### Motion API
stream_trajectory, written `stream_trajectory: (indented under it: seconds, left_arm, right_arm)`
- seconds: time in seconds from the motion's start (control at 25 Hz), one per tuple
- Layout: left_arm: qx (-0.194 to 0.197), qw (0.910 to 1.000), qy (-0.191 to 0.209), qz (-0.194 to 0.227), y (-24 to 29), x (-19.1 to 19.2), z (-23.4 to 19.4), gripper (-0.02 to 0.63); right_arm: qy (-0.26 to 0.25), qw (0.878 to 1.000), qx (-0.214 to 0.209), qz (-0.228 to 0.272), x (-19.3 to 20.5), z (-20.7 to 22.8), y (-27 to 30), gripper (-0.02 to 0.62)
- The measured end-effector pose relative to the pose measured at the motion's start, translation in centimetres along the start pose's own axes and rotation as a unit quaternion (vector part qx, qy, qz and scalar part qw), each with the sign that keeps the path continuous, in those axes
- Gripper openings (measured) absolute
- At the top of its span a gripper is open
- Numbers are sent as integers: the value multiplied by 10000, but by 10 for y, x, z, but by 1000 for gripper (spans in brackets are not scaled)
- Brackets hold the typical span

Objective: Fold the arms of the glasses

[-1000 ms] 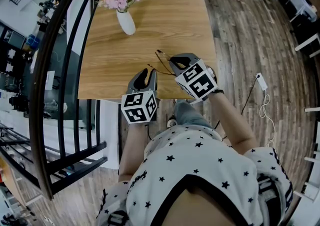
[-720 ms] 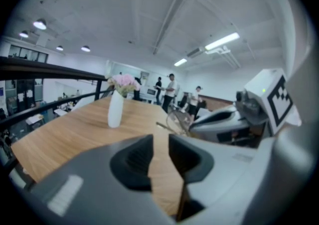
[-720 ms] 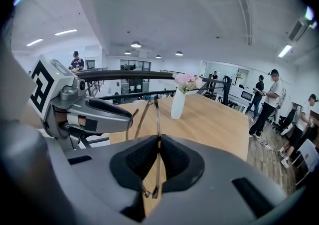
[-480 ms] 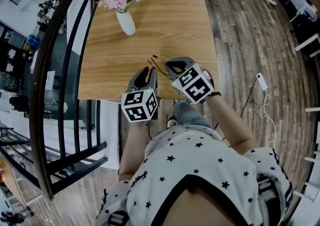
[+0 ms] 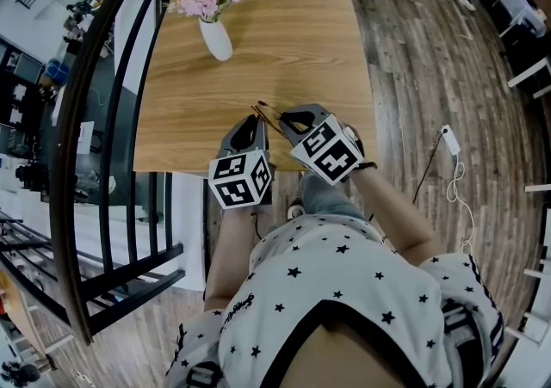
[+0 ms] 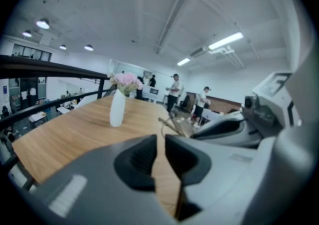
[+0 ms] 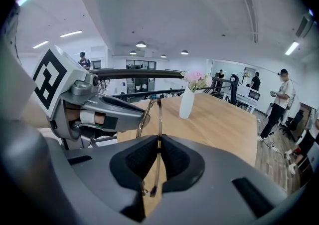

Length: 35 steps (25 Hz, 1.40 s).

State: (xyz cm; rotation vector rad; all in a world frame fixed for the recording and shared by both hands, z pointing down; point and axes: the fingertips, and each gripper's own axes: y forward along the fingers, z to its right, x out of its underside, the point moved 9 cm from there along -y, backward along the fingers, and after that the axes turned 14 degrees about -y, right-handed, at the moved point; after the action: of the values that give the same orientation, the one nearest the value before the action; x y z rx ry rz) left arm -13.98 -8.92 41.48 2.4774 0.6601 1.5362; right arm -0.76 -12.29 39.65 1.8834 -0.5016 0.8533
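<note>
Thin metal-framed glasses (image 5: 261, 110) hang just above the near edge of the wooden table (image 5: 293, 25). My right gripper (image 5: 288, 120) is shut on them: in the right gripper view the frame (image 7: 158, 114) is pinched between the pads, with a lens ring sticking out ahead. My left gripper (image 5: 252, 126) sits just left of them. Its jaws have just been closing and stand a narrow gap apart (image 6: 160, 141) with nothing between them. In the left gripper view the glasses (image 6: 174, 125) show ahead and to the right, beside the right gripper (image 6: 229, 129).
A white vase (image 5: 217, 38) of pink flowers stands at the table's far left. A black railing (image 5: 95, 120) runs along the table's left side. The table's near edge lies right under both grippers, with wooden floor to the right.
The right gripper has carried the glasses to the left, closer to the left gripper. The left gripper's jaws have narrowed while the hand stayed put.
</note>
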Motion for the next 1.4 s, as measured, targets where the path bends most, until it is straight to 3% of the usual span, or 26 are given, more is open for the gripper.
stream_trajectory:
  seconds: [0.76,1.4]
  left_arm:
    - [-214,9992,-254,-213,28,10,-11,46]
    - [-322,9978,-508,-297,66,18,-23,13]
  right_arm:
    - [-1,9998,38,-178,17,29,21,21]
    - [-173,9956,-65,-913,69,80,70,21]
